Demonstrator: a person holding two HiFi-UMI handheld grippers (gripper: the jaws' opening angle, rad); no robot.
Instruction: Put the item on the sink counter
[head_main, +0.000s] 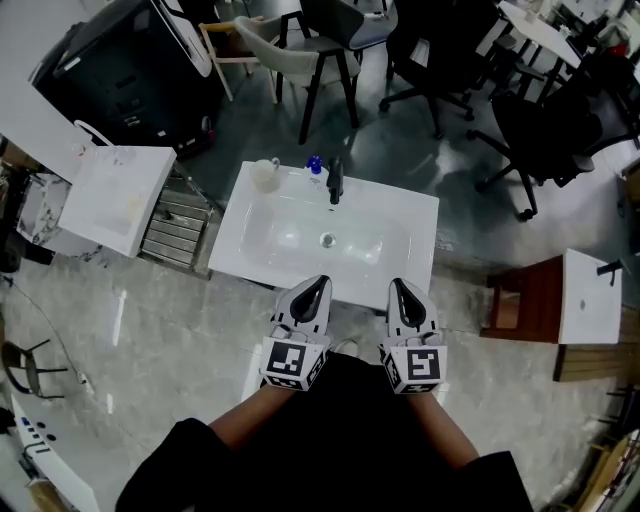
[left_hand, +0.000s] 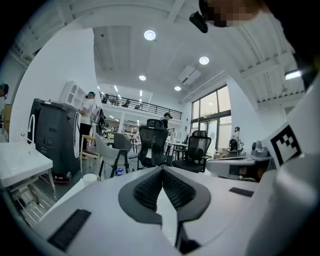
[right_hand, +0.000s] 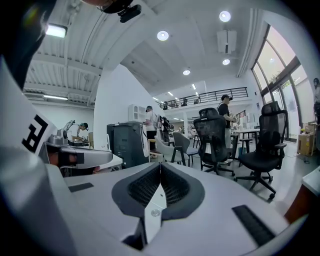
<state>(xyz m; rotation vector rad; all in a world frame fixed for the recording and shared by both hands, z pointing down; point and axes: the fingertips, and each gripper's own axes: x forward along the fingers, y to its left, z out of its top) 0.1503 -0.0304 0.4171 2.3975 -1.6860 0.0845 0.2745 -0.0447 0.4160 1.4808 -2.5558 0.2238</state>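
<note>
The white sink counter (head_main: 415, 215) stands in front of me with a basin and a black faucet (head_main: 335, 180). On its back edge stand a white cup (head_main: 264, 174) and a small blue-capped bottle (head_main: 314, 165). My left gripper (head_main: 319, 284) and right gripper (head_main: 399, 286) hover side by side just before the counter's near edge, pointing at the basin. Both are shut with nothing between the jaws. The left gripper view shows its fingertips (left_hand: 162, 170) pressed together, with the cup (left_hand: 90, 177) beyond. In the right gripper view the pads (right_hand: 160, 166) also meet.
A second white basin unit (head_main: 115, 195) and a metal rack (head_main: 180, 225) stand to the left, with a black machine (head_main: 120, 70) behind them. A wooden stand with a white top (head_main: 590, 295) is at the right. Office chairs (head_main: 540, 140) fill the back.
</note>
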